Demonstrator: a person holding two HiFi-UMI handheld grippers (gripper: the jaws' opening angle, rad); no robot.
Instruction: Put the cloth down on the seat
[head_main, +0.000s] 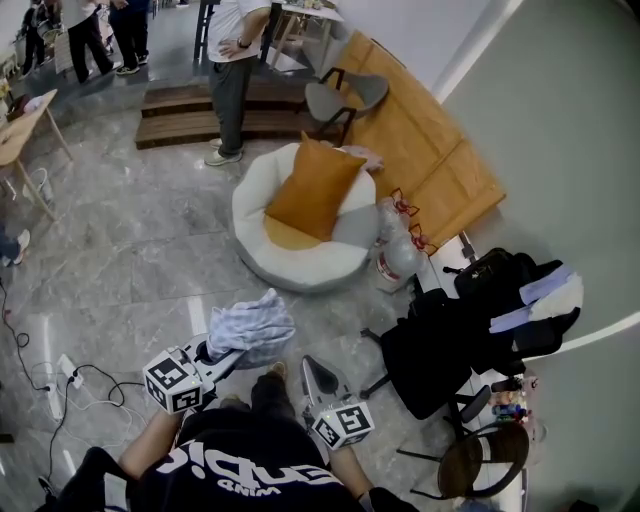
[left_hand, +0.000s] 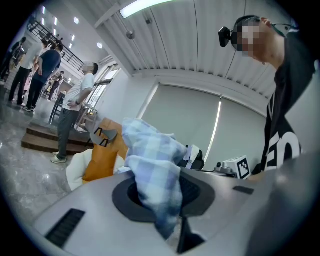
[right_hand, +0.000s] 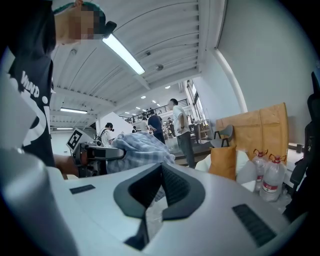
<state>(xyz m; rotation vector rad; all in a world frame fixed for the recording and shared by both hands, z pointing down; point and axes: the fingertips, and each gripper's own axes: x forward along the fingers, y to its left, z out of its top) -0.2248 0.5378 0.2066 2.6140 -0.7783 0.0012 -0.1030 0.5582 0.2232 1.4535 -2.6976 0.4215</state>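
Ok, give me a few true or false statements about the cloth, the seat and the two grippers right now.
The left gripper grips the checked cloth. True.
The checked cloth lies on the white seat. False: it is held up in the left gripper, apart from the seat.
An orange cushion rests on the seat. True.
The right gripper holds something. False: its jaws are together on nothing.
Water bottles stand beside the seat. True.
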